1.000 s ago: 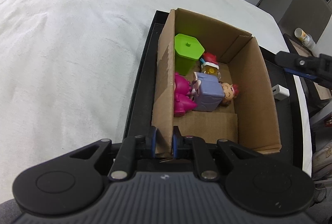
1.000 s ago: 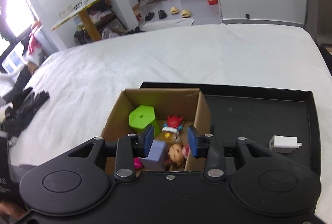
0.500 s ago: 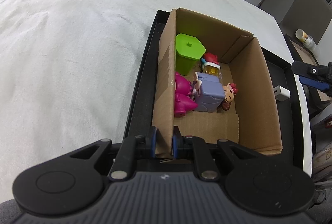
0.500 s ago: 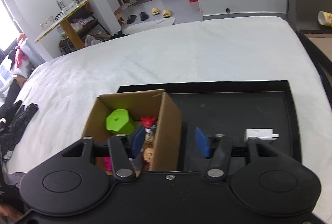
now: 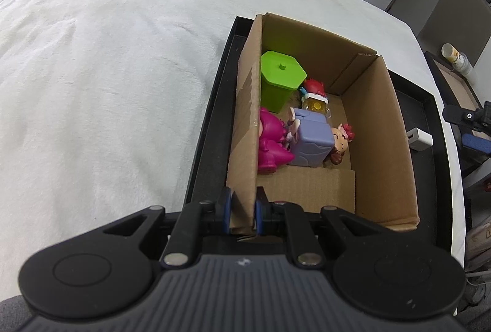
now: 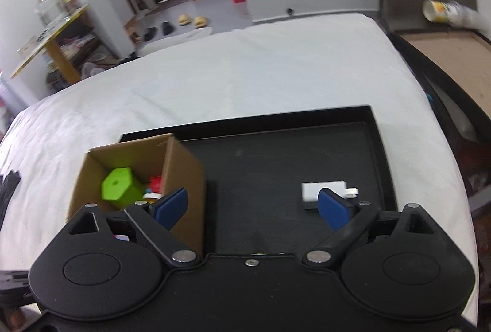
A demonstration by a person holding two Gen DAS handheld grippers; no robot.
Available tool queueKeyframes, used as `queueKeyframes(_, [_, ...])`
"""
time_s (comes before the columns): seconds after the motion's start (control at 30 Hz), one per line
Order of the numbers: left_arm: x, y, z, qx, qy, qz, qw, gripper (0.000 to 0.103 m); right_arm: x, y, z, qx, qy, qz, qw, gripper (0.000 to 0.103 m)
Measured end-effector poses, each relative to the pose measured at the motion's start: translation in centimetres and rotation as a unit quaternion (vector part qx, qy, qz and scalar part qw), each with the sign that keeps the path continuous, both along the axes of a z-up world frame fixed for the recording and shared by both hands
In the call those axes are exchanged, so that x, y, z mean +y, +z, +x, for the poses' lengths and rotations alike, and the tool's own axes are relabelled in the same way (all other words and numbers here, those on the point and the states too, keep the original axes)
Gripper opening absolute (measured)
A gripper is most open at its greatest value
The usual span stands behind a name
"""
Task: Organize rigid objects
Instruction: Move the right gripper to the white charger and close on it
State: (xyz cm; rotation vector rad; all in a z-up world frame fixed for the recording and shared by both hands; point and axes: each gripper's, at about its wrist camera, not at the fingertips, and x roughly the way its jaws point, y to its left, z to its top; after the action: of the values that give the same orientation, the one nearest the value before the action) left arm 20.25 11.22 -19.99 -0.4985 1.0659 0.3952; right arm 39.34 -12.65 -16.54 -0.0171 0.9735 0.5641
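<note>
A cardboard box (image 5: 380, 129) stands on a black tray (image 5: 205, 147) on a white bed. My left gripper (image 5: 242, 213) is shut on the box's near left wall. Inside lie a green hexagonal container (image 5: 280, 80), a pink figure (image 5: 270, 138), a lavender block (image 5: 313, 138), a small doll (image 5: 342, 138) and a red-topped yellow toy (image 5: 314, 97). In the right wrist view my right gripper (image 6: 251, 206) hangs over the bare tray (image 6: 276, 160) with its jaws opening and nothing between them. A white charger (image 6: 325, 190) lies just beyond its right finger, the box (image 6: 184, 172) by its left.
White bedding (image 5: 107, 71) surrounds the tray. A bedside ledge (image 6: 448, 52) with a paper cup (image 6: 442, 11) is at the right edge. Shoes, a table and cupboards stand on the floor beyond the bed.
My right gripper has swung right, from over the box to above the tray near the white charger, and its jaws have spread wide. The left gripper and the box have not moved.
</note>
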Motion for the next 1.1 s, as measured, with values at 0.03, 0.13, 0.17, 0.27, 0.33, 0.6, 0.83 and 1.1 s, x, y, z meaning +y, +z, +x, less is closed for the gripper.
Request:
queueKeyframes(0.03, [0.0,0.0,0.0,0.000,0.001,-0.001,1.0000,0.014,-0.4,-0.1,0.2,0.001,-0.007,-0.001,1.000,0.092])
queueKeyframes(0.13, [0.2,0.0,0.1,0.001,0.001,-0.003,1.0000,0.014,-1.3,-0.6,0.6,0.004,-0.020,0.002,1.000,0.092])
queueKeyframes(0.17, [0.2,0.0,0.1,0.001,0.000,-0.002,1.0000,0.014,-1.5,-0.8,0.8,0.006,-0.025,0.004,1.000,0.092])
queueKeyframes(0.27, [0.2,-0.1,0.1,0.002,-0.001,0.000,1.0000,0.014,-2.1,-1.2,1.3,0.005,-0.041,0.007,0.999,0.092])
queueKeyframes(0.33, [0.1,-0.1,0.1,0.002,-0.001,0.000,1.0000,0.014,-2.5,-1.2,1.7,0.004,-0.047,0.011,0.999,0.092])
queueKeyframes(0.6, [0.1,-0.3,-0.1,-0.004,-0.003,-0.004,1.0000,0.014,-5.0,-1.9,3.6,0.035,-0.092,0.064,0.993,0.094])
queueKeyframes(0.83, [0.2,-0.2,-0.1,-0.005,-0.006,-0.006,0.9999,0.014,-4.7,-3.4,4.6,0.044,-0.108,0.063,0.991,0.094])
queueKeyframes(1.1, [0.5,-0.3,-0.1,-0.007,-0.013,-0.012,0.9998,0.014,-1.9,-5.7,4.7,0.022,-0.081,-0.019,0.996,0.094])
